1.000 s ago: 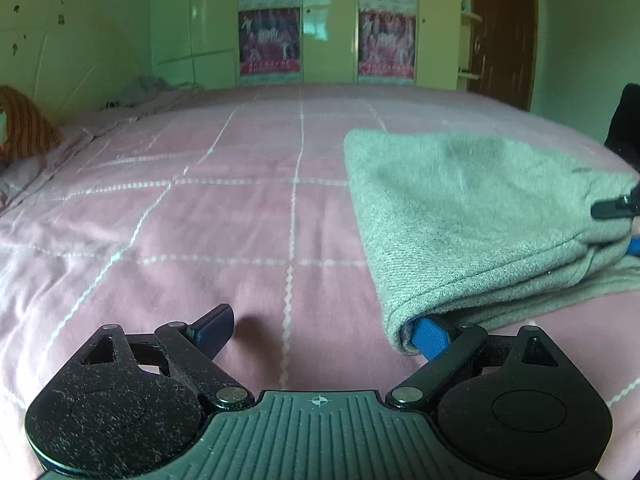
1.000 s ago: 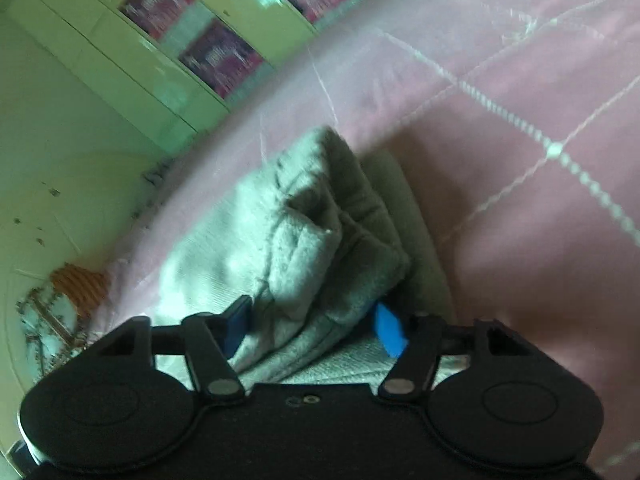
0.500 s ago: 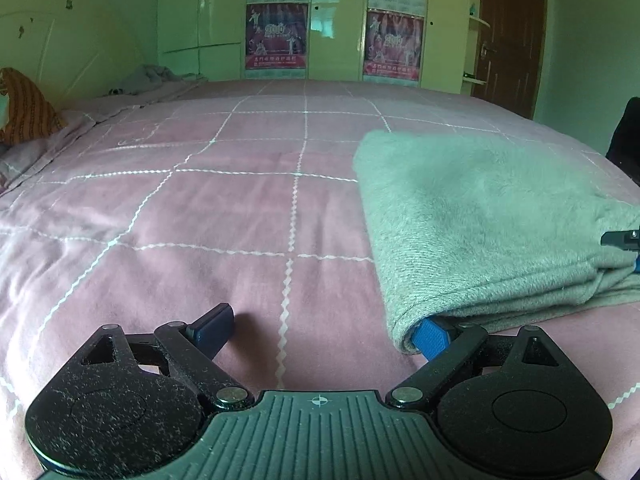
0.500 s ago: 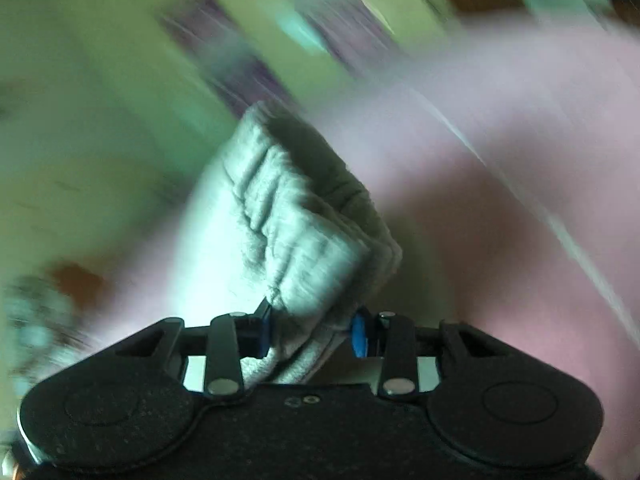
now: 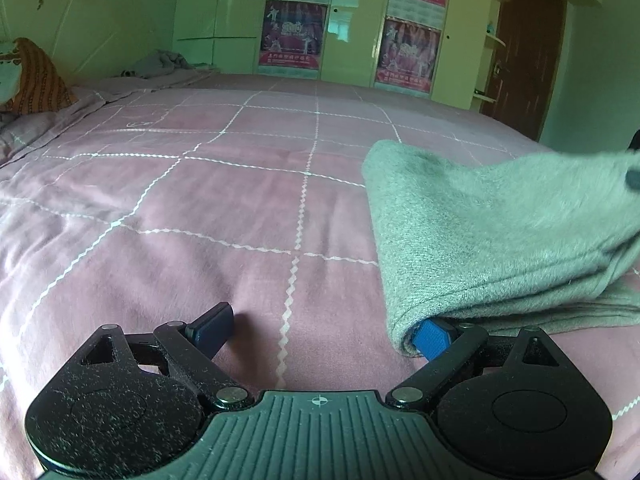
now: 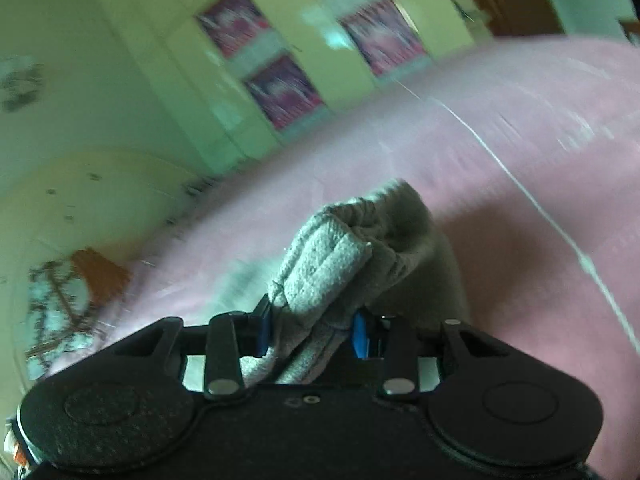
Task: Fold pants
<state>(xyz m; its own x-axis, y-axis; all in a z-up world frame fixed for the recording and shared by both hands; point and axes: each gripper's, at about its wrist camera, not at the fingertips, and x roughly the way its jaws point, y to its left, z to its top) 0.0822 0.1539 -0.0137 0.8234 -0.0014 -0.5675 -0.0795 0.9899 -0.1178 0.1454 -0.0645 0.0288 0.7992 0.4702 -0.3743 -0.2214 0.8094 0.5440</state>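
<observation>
A: Right wrist view: pants [image 6: 360, 248] on the bed [image 6: 540, 160]; right gripper [image 6: 310, 330] pinches a thick bunched end, its jaws having just closed on it.

B: Left gripper [image 5: 320, 326] gapes, one finger under the near fold.

A: Risk: layers slide out of that pinch, spoiling the fold.

B: Open quilt leftward; right edge close.

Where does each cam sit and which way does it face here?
Left wrist: on the left gripper, low over the pink bedspread, facing the wardrobe; jaws wide, one pad under the grey pants.
Right wrist: on the right gripper, tilted and blurred, clamped on a bunched pants edge.
Shared: pants, bedspread, wardrobe.
</observation>
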